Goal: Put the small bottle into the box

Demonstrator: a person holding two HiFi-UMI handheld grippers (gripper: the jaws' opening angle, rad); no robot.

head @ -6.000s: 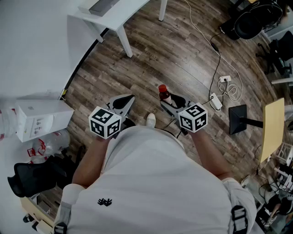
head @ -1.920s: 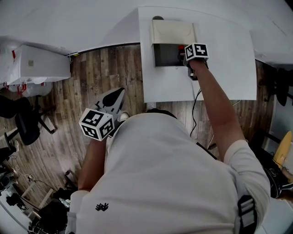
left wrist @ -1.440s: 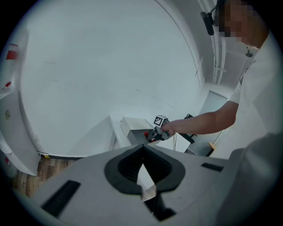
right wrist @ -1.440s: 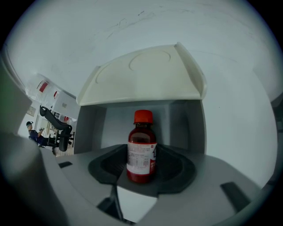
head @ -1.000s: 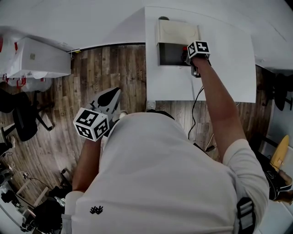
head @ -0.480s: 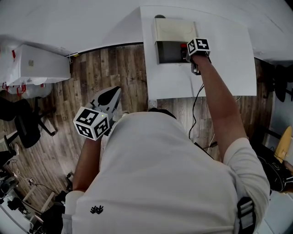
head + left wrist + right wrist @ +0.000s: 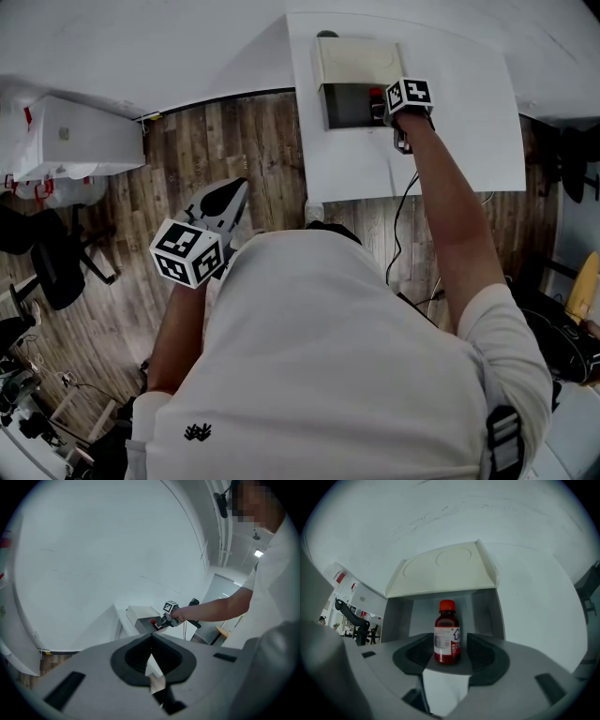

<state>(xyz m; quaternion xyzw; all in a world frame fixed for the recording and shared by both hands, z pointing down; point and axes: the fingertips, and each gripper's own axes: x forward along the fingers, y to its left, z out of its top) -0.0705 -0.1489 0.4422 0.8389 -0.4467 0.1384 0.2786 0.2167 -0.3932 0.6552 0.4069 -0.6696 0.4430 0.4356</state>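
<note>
Right gripper (image 7: 449, 639) jaws have just been opening and now stand spread; the small bottle (image 7: 447, 632) stands upright between them inside the box (image 7: 440, 571) on the desk (image 7: 450, 141). Left gripper (image 7: 151, 637) jaws are pressed together.

White table (image 7: 347, 159); wood floor (image 7: 234, 141); black chair (image 7: 56, 272) at left.

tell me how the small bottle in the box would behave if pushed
The small bottle stands upright on a narrow base, so a high push would probably tip it. Its round body would likely roll once down. It looks rigid, not squashy.
</note>
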